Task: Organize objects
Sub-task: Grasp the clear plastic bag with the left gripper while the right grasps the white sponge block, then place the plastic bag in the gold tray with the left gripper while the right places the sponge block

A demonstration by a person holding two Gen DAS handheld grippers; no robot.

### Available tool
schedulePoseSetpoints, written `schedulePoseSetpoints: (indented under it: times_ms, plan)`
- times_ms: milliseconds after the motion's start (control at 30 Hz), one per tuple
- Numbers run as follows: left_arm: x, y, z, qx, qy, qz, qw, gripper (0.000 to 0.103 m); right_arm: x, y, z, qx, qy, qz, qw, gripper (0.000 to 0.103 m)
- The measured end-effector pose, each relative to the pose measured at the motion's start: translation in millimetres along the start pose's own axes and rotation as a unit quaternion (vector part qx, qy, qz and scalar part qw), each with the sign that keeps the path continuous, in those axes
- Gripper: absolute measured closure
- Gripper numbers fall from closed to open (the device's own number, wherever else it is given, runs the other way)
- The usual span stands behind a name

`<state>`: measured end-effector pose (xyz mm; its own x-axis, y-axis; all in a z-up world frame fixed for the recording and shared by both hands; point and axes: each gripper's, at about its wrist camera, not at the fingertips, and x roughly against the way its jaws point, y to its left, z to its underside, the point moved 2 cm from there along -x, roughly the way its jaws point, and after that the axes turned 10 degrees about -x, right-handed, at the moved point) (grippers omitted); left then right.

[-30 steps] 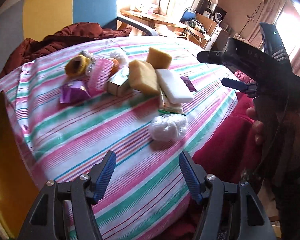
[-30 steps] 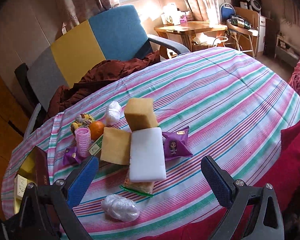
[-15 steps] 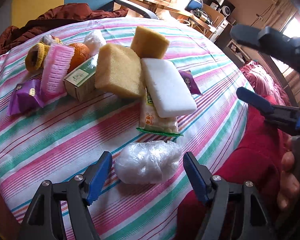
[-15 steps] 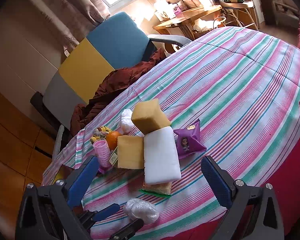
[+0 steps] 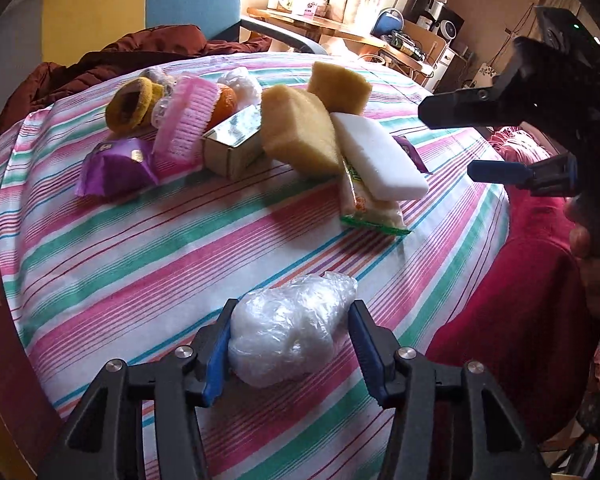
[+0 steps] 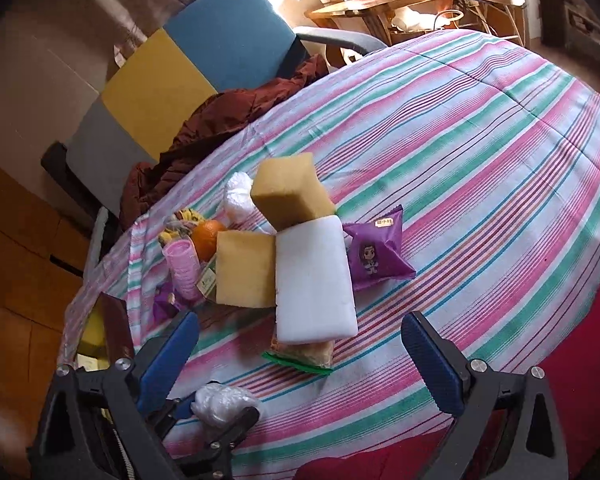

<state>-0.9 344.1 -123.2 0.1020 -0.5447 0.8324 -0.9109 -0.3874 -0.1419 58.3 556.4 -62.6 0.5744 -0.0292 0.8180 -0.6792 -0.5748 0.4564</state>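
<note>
Striped pink-green-white tablecloth (image 5: 148, 248) fills more of left wrist view than a second ago; cluster of items sits nearer.
White rectangular foam block (image 5: 376, 160) at 1 o'clock of centre, yellow sponge slab (image 5: 296, 136) beside it at 12.
Right gripper (image 6: 300, 356) jaws wide apart, nothing between; lower over cloth than before.
Left gripper (image 5: 288, 344) at 6 o'clock, jaws closing; earlier wide and empty.
Crumpled clear plastic bag bundle (image 5: 292, 336) now between its blue pads, both touching it, resting on cloth.
</note>
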Motion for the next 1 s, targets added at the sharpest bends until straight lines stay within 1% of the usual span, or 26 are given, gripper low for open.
schedulePoseSetpoints:
  times_ms: [33,133,233,300,367,433,467,567,667,833,933,1000]
  plan:
    - [3.0,2.0,3.0,0.002,0.000,0.000,1.0000,0.048,-3.7,4.0,1.3,0.013,0.008,0.016,1.000,0.005]
    - [9.9,7.2,10.6,0.007,-0.001,0.001,1.0000,0.048,-17.1,15.9,0.8,0.049,0.028,0.053,0.997,0.012]
    - [13.6,7.7,15.4,0.009,-0.001,0.001,1.0000,0.048,-37.5,26.2,-0.8,0.080,0.051,0.090,0.991,0.019]
    - [15.3,7.6,16.9,0.009,-0.002,0.001,1.0000,0.048,-51.2,27.5,-2.2,0.092,0.066,0.112,0.987,0.023]
    - [17.7,9.0,19.4,0.008,-0.003,0.000,1.0000,0.048,-63.7,26.8,-4.8,0.094,0.078,0.126,0.984,0.024]
    - [20.5,6.2,25.0,0.007,-0.004,0.000,1.0000,0.048,-71.1,27.2,-6.9,0.096,0.080,0.131,0.984,0.036]
    - [22.0,7.8,26.9,0.006,-0.005,0.000,1.0000,0.048,-72.2,27.1,-6.9,0.098,0.079,0.136,0.983,0.046]
    - [25.4,7.0,29.1,0.008,-0.007,0.002,0.9999,0.048,-63.3,28.6,-2.3,0.103,0.074,0.126,0.984,0.046]
    - [32.9,4.1,29.7,0.010,-0.015,0.005,0.9998,0.048,-43.1,30.0,3.8,0.102,0.059,0.110,0.987,0.046]
    - [64.3,5.8,32.7,0.015,-0.043,0.004,0.9990,0.048,-9.8,31.5,14.8,0.089,0.040,0.051,0.994,0.046]
    - [92.2,16.3,37.0,0.035,-0.066,-0.005,0.9972,0.048,11.2,43.7,27.1,0.095,0.027,0.019,0.995,0.046]
    - [111.8,27.7,42.0,0.051,-0.083,-0.017,0.9951,0.048,19.1,56.4,36.0,0.104,0.026,-0.005,0.994,0.046]
